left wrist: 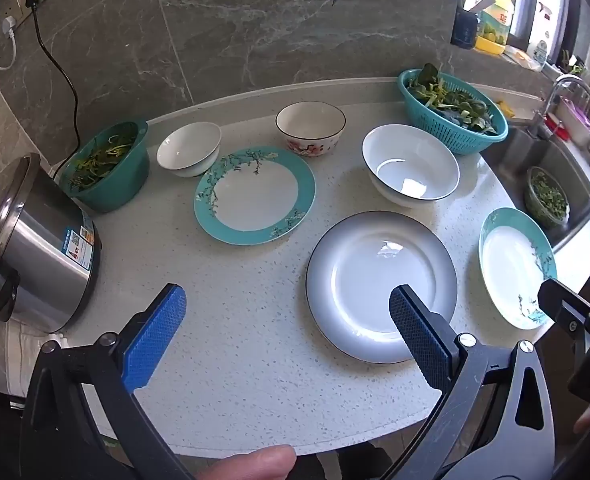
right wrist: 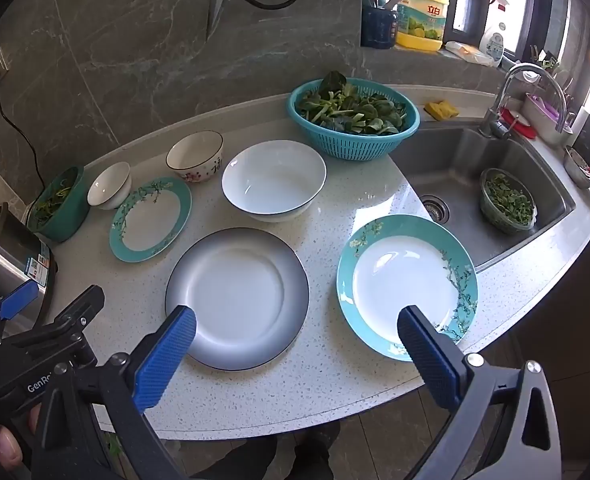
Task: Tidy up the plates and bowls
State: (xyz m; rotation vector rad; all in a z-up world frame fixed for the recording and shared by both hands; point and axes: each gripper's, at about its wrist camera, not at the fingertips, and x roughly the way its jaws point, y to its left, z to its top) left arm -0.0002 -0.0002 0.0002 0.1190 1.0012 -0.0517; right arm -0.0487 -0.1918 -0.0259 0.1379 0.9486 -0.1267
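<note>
Both grippers hover above the front edge of the bench [left wrist: 235, 320], each spread wide and holding nothing: the left gripper [left wrist: 287, 320] near the front-left, the right gripper [right wrist: 297, 340] further right. The grey-rimmed plate [right wrist: 237, 298] lies at the front middle, one teal-rimmed plate [right wrist: 407, 286] at the front-right corner beside the sink [right wrist: 455, 168], another teal-rimmed plate [left wrist: 254, 194] mid-left. Toward the back edge stand the large white bowl [left wrist: 410, 168], the flowered bowl [left wrist: 310, 128] and the small white bowl [left wrist: 188, 149], all apart.
</note>
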